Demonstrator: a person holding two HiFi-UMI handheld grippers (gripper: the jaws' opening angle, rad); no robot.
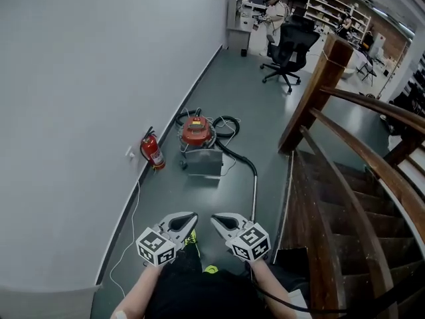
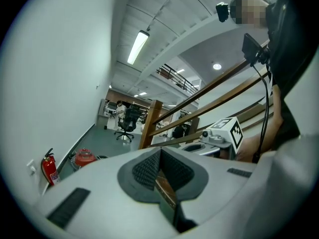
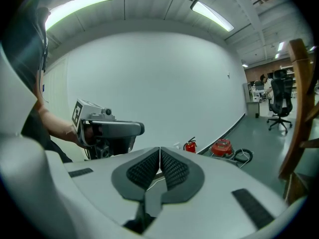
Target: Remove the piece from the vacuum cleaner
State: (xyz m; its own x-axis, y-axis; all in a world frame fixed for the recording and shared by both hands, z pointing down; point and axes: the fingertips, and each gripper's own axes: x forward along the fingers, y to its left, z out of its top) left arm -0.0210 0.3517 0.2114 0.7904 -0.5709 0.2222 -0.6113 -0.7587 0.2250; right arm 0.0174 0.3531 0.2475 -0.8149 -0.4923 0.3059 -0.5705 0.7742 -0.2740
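Jaws pressed together with nothing between them on both my left gripper (image 1: pixel 188 218) and right gripper (image 1: pixel 216 220); I'm holding them side by side, pointing ahead. Red vacuum cleaner (image 1: pixel 196 131) is sitting well ahead on the grey floor (image 1: pixel 259 105), slightly left. Its metal wand (image 1: pixel 254 191), probably the piece, is running back toward me, nearer my right gripper. White wall (image 1: pixel 93 78) left, wooden staircase (image 1: pixel 345 198) right.

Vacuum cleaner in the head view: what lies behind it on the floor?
A black hose loops on the floor behind the red vacuum cleaner and to its right. Its body covers where the hose joins it.
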